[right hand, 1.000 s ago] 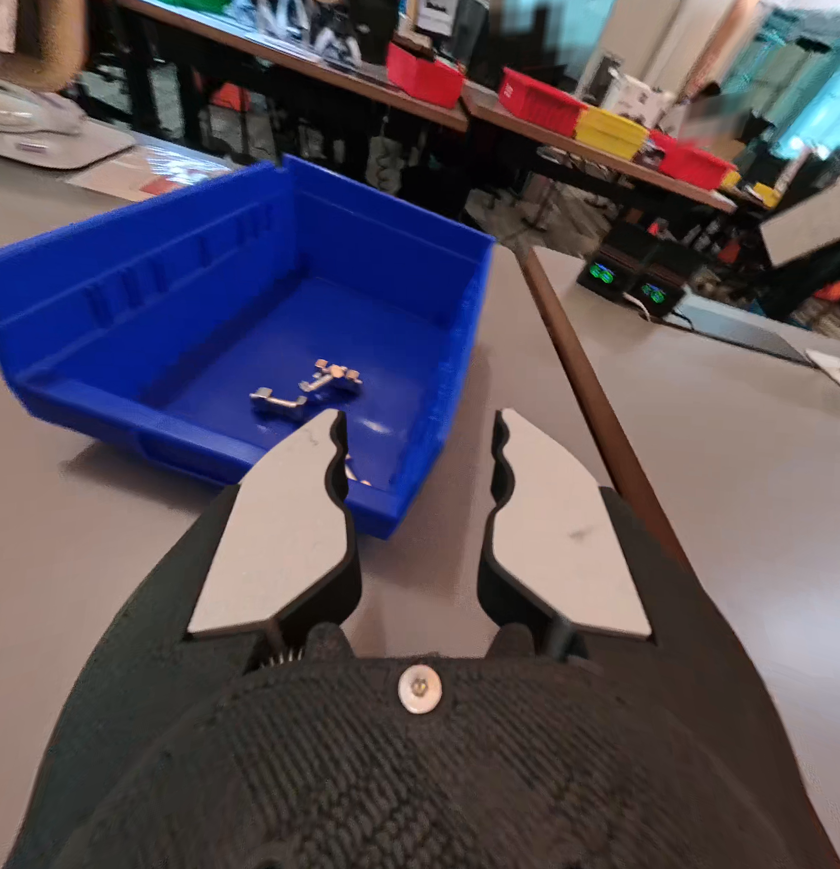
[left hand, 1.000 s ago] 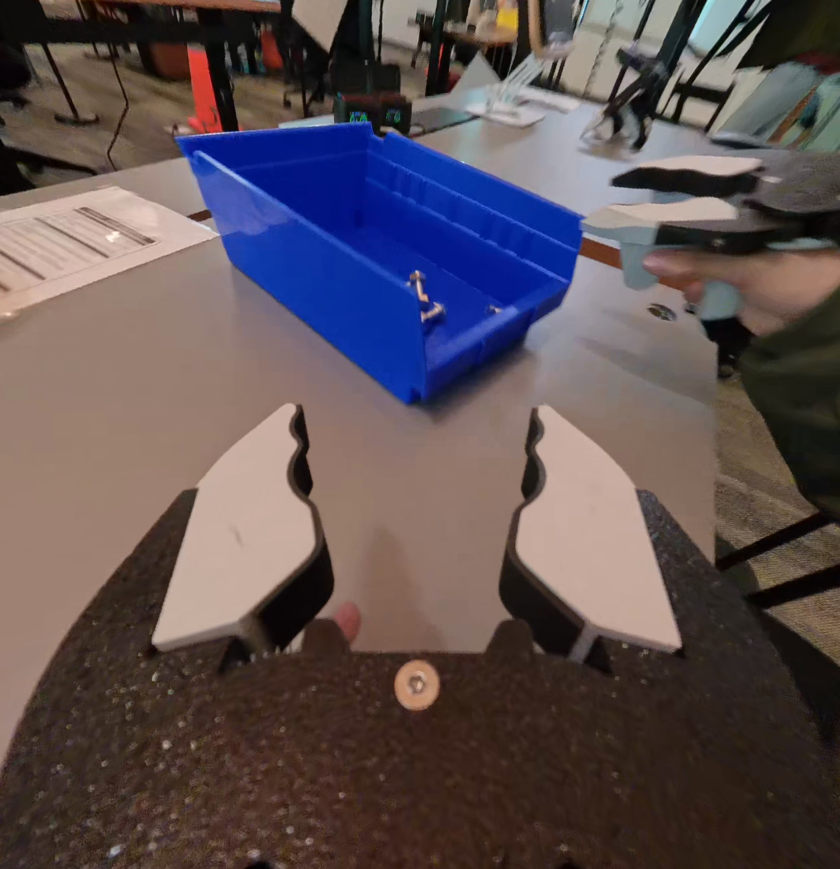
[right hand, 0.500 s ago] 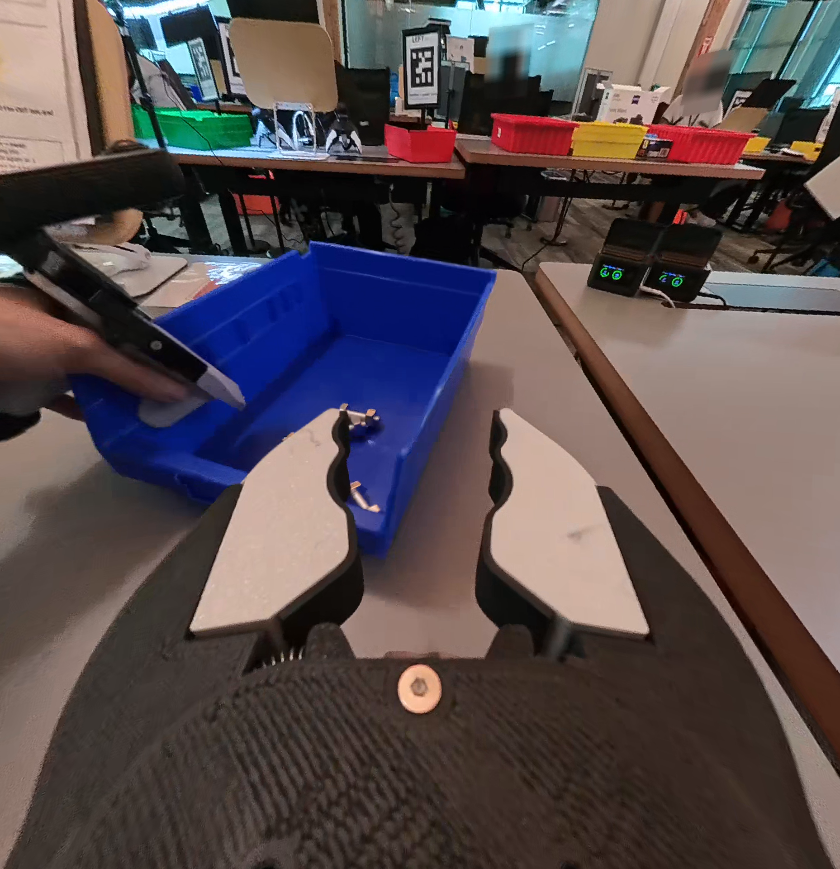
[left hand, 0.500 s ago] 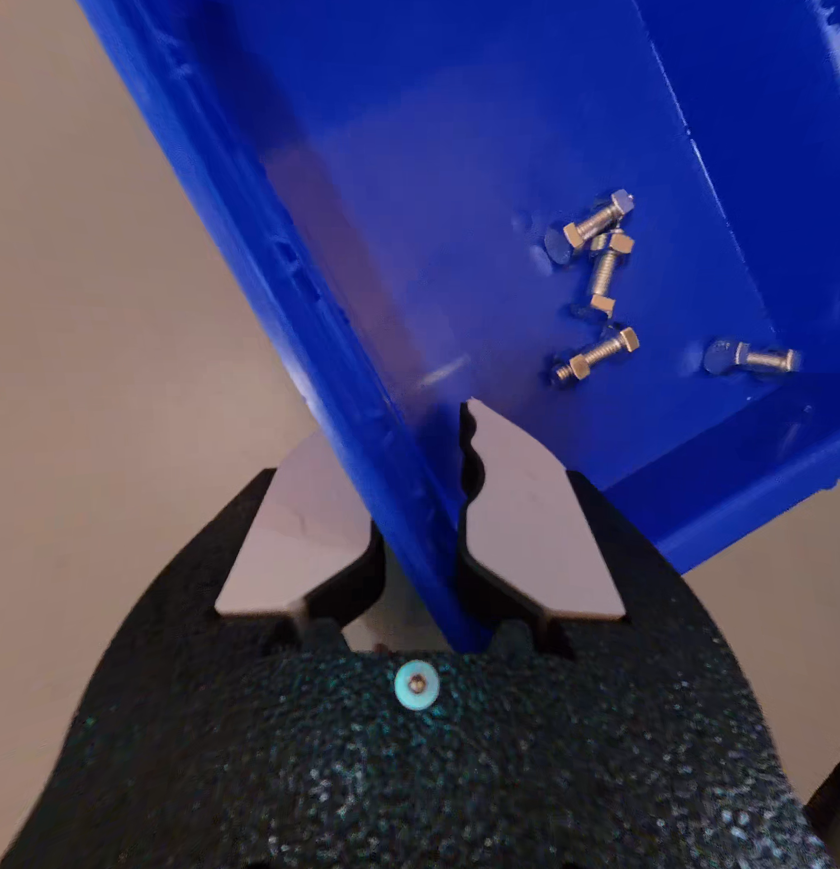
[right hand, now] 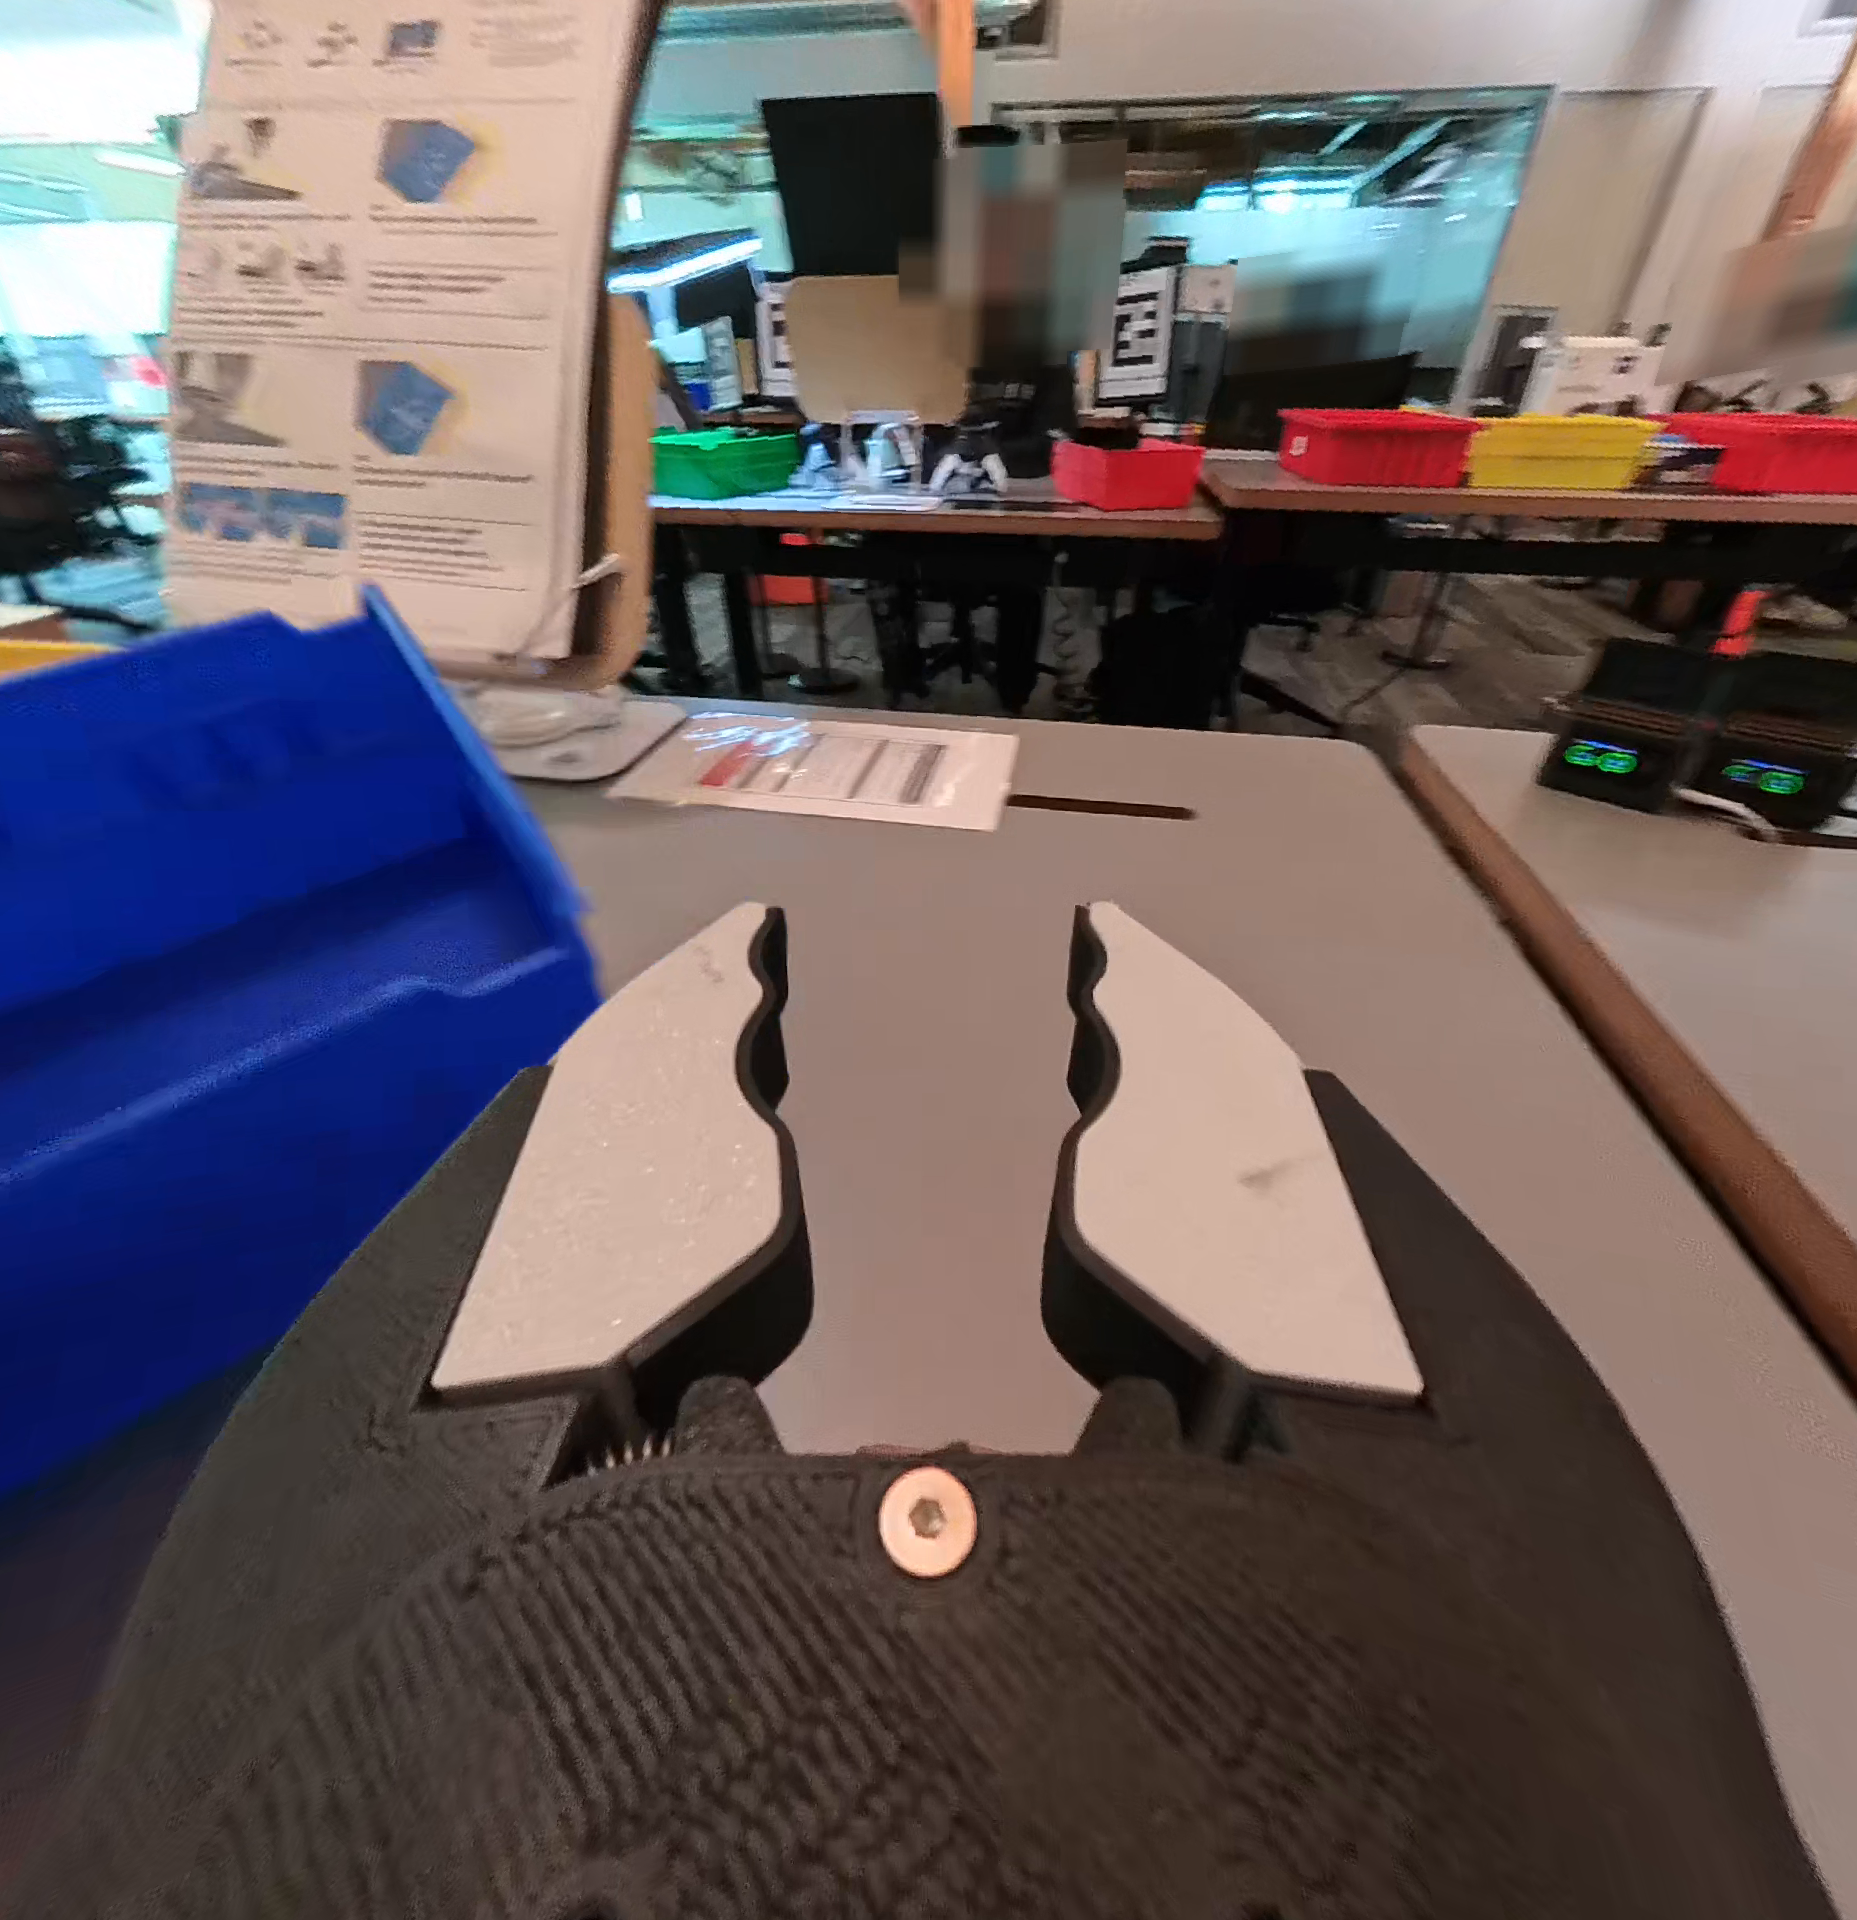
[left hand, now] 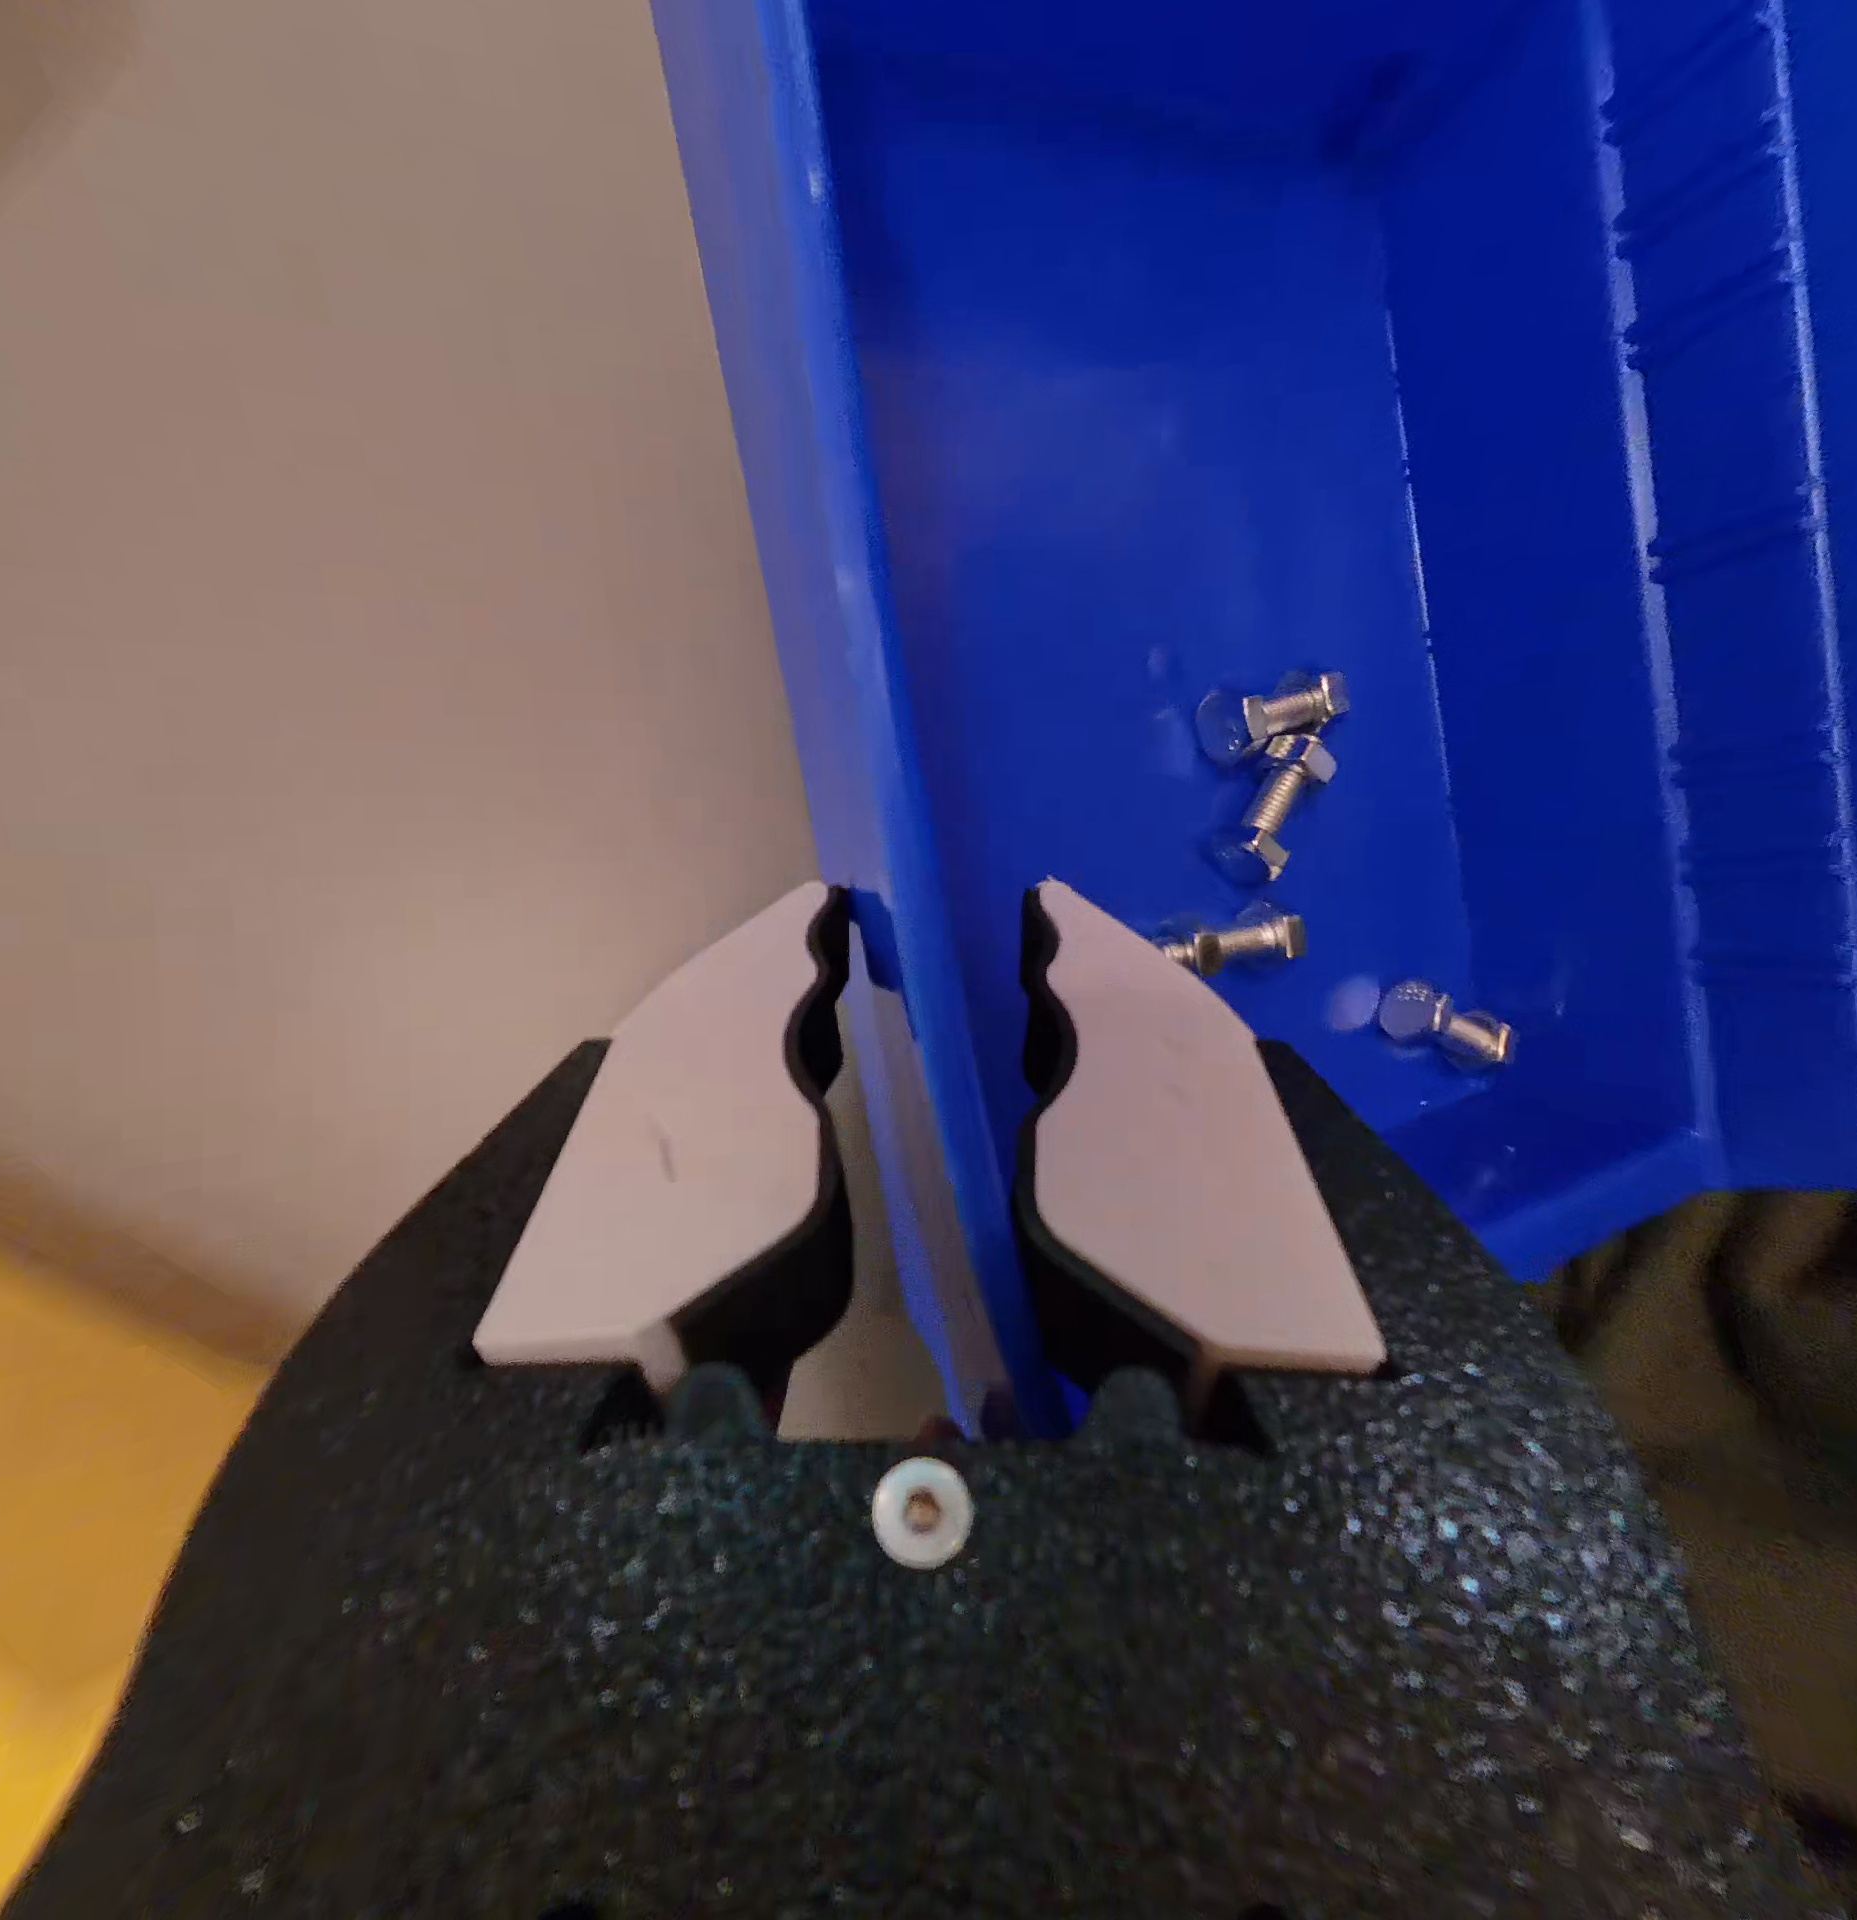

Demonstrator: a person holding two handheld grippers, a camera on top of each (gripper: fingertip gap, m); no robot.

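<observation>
My left gripper (left hand: 934, 894) is shut on the left side wall of a blue plastic bin (left hand: 882, 623), one finger outside the wall and one inside. Several silver bolts (left hand: 1277, 790) lie on the bin floor just right of the inner finger. In the right wrist view the bin (right hand: 228, 935) sits tilted at the left, close to the camera, and its bolts are hidden. My right gripper (right hand: 929, 914) is open and empty over the grey table (right hand: 1111, 935), to the right of the bin and not touching it.
A printed sheet in a plastic sleeve (right hand: 830, 774) lies at the table's far edge. A poster board (right hand: 373, 312) stands behind the bin. Two small black devices with green displays (right hand: 1693, 774) sit on the neighbouring table, past a brown edge strip (right hand: 1630, 1039).
My left gripper has gone from open in front of the bin to clamped on its side wall. The bin has swung left and closer in the right wrist view, which has turned right.
</observation>
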